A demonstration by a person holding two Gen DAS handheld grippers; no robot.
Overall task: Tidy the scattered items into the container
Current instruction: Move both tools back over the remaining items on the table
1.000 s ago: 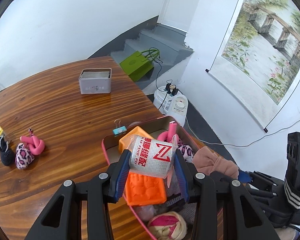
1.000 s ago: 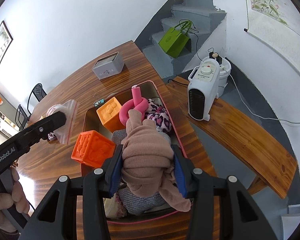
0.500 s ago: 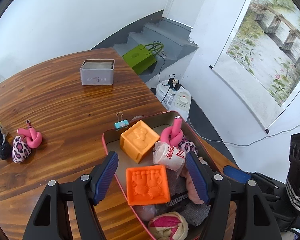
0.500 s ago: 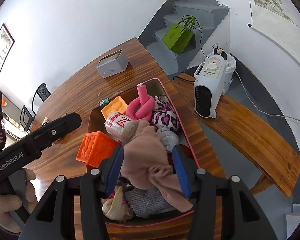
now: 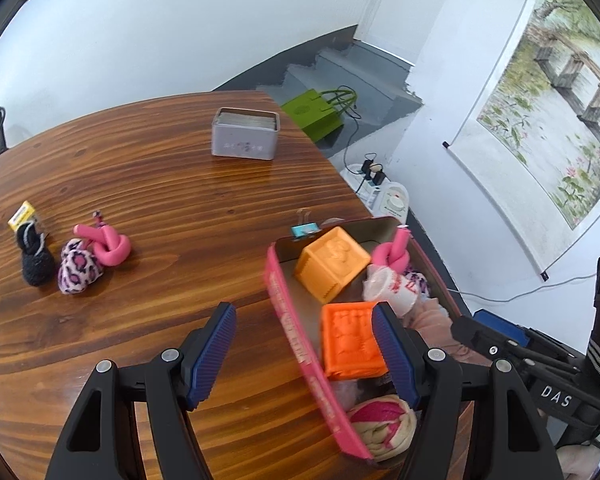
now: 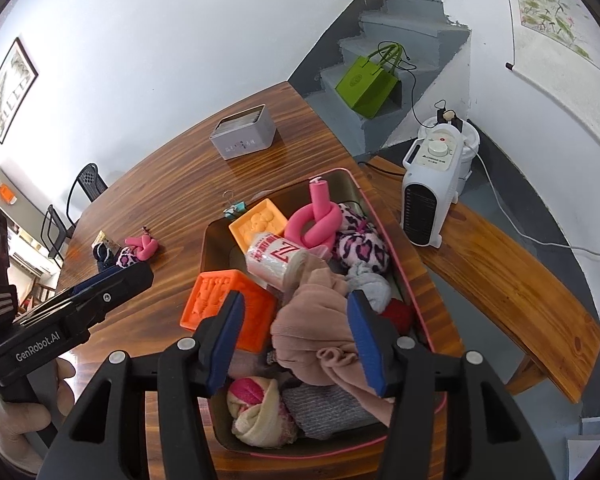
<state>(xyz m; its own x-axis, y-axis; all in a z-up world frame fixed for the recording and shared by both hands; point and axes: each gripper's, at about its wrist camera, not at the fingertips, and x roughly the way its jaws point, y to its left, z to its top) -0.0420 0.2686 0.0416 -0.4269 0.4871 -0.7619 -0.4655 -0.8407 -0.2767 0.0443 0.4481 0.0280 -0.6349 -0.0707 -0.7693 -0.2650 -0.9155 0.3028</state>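
Setting: a lived-in home, ground-floor room beside a stairwell. Evidence: grey painted concrete stairs (image 6: 396,52) rise in the corner, a green gift bag (image 6: 368,84) set on a lower step. A hanging scroll painting (image 5: 548,120) of a pond and bridge on the white wall; a framed picture (image 6: 10,88) on the opposite wall. A large varnished wooden worktop (image 5: 160,208) with a matching wooden bench (image 6: 512,280) alongside. A white portable electric heater (image 6: 428,192) stands on the bench, its cord trailing across the floor. Black mesh chairs (image 6: 88,184) at the worktop's far end. White walls, dark grey skirting band.
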